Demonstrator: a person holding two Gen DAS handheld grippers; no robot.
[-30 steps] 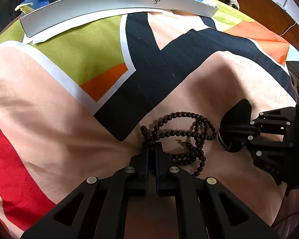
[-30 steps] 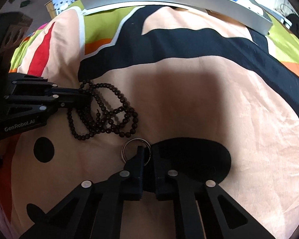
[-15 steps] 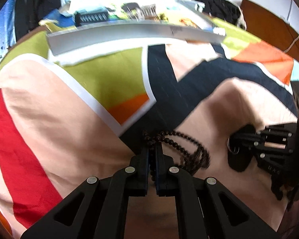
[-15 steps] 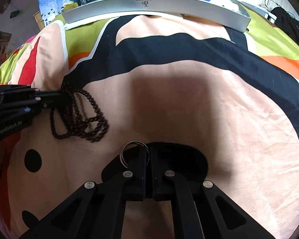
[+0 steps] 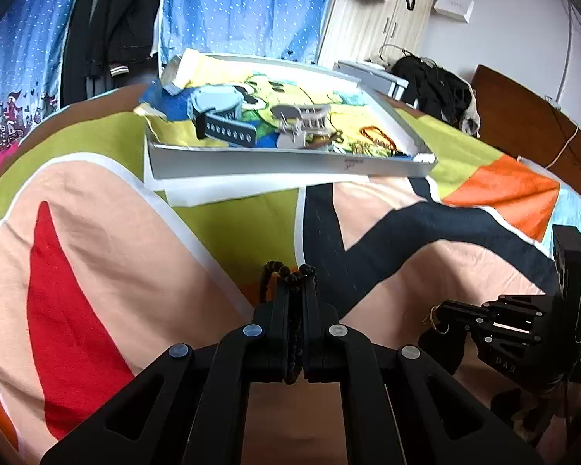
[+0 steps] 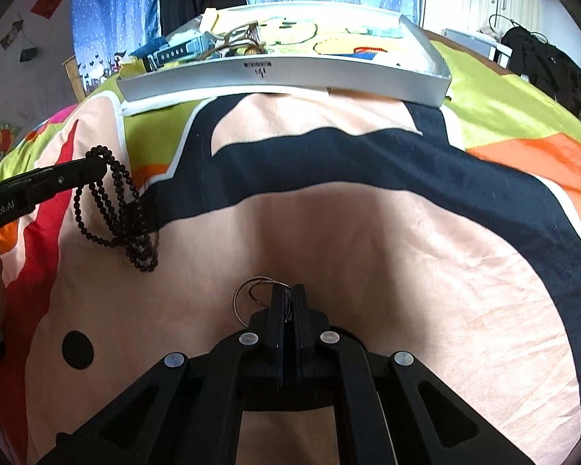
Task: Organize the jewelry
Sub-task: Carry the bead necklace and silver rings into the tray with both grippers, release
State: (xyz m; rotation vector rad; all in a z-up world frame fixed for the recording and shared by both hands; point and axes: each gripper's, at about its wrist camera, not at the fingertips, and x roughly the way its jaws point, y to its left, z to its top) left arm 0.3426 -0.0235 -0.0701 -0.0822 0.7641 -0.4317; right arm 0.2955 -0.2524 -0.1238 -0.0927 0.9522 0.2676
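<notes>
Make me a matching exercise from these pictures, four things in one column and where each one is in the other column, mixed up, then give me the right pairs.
Things:
1. bead necklace
2. metal rings
3. grey tray
4. black jacket

Places:
A. lying on the bedspread at the far end, full of small items
B. pinched in the right gripper
C. heaped at the bed's far right edge
D. dangling from the left gripper, off the bedspread

Pairs: 1-D, 2-B, 3-A, 4-C

Bead necklace (image 5: pixel 290 275) mostly hidden behind left tongs (image 5: pixel 296 290). Tray (image 6: pixel 282 73) contents too small to identify. Metal rings (image 6: pixel 251 298) partly covered by right tongs (image 6: pixel 288 302).
</notes>
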